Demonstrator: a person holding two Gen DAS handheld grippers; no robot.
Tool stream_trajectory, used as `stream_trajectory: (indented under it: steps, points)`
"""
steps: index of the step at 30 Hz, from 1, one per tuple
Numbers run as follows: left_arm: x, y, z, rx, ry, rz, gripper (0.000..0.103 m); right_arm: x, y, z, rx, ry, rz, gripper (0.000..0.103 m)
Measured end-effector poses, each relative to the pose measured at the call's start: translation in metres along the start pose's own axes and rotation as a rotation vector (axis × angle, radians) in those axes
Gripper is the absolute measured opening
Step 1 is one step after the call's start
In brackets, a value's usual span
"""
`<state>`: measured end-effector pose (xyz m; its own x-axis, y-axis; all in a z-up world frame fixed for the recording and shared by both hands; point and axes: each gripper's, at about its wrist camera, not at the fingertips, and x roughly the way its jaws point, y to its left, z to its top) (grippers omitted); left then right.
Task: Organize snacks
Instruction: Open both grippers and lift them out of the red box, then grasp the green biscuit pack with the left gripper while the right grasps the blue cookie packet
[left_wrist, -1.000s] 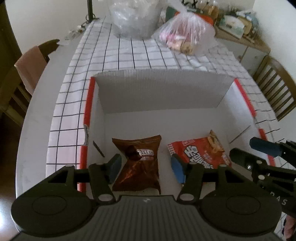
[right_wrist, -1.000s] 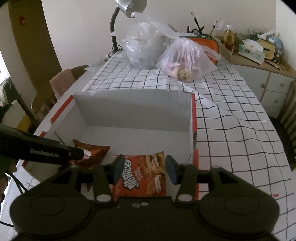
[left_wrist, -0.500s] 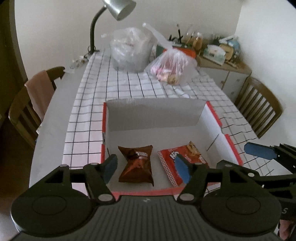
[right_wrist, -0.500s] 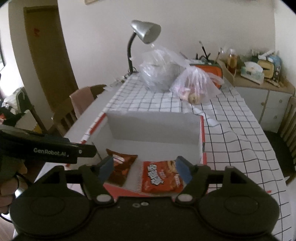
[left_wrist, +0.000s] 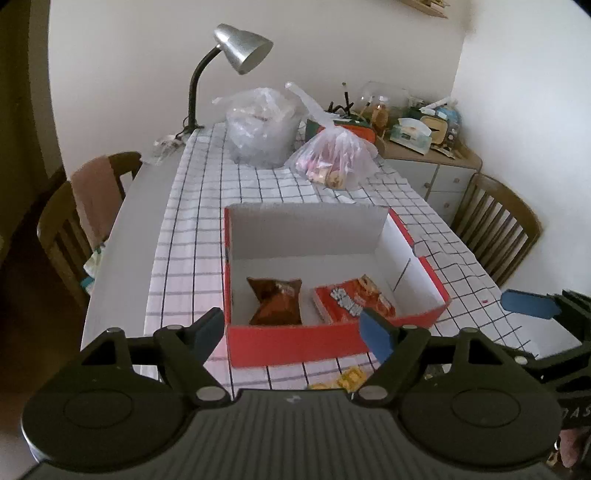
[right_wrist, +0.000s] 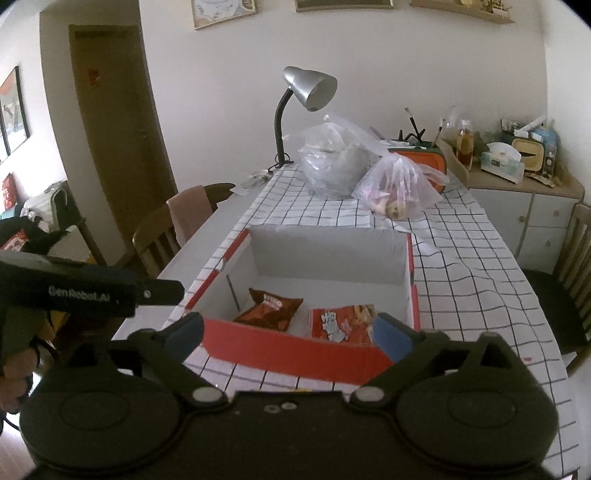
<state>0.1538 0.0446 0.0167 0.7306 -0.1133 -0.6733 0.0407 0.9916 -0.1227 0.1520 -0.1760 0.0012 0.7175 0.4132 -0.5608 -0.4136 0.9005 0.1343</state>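
A red cardboard box (left_wrist: 295, 341) (right_wrist: 295, 354) with white inner walls stands on the checked tablecloth. Inside it lie a brown snack packet (left_wrist: 275, 301) (right_wrist: 269, 308) on the left and a red snack packet (left_wrist: 352, 299) (right_wrist: 341, 321) on the right. My left gripper (left_wrist: 293, 332) hangs above and in front of the box's near wall, its jaws opening with nothing between them. My right gripper (right_wrist: 288, 334) is likewise pulled back over the near wall, jaws opening wide and empty. A yellow snack wrapper (left_wrist: 349, 380) peeks out on the cloth just in front of the box.
Two plastic bags (left_wrist: 262, 127) (left_wrist: 332, 158) and a desk lamp (left_wrist: 240, 55) stand at the table's far end. Wooden chairs (left_wrist: 74, 221) (left_wrist: 495, 225) flank the table. A cluttered sideboard (right_wrist: 517, 173) lies at the back right. A person's hand (right_wrist: 14, 365) holds the left gripper.
Both grippers drew back and rose out of the box, leaving the brown and red packets on its floor. Both pairs of jaws spread wider.
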Motion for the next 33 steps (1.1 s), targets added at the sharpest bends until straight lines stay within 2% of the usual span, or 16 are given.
stream_trajectory:
  steps: [6, 18, 27, 33]
  points:
    - [-0.007, 0.011, -0.028, -0.036, 0.038, 0.004, 0.081, -0.012, 0.007, -0.026, -0.013, 0.024, -0.016, 0.103]
    - [0.029, 0.024, -0.102, -0.098, 0.255, 0.087, 0.081, 0.013, 0.015, -0.099, -0.076, 0.185, -0.047, 0.100]
    - [0.065, 0.031, -0.128, -0.167, 0.368, 0.158, 0.081, 0.035, 0.005, -0.127, -0.068, 0.286, -0.060, 0.094]
    - [0.082, 0.028, -0.134, -0.177, 0.402, 0.183, 0.081, 0.048, -0.005, -0.137, -0.062, 0.328, -0.066, 0.087]
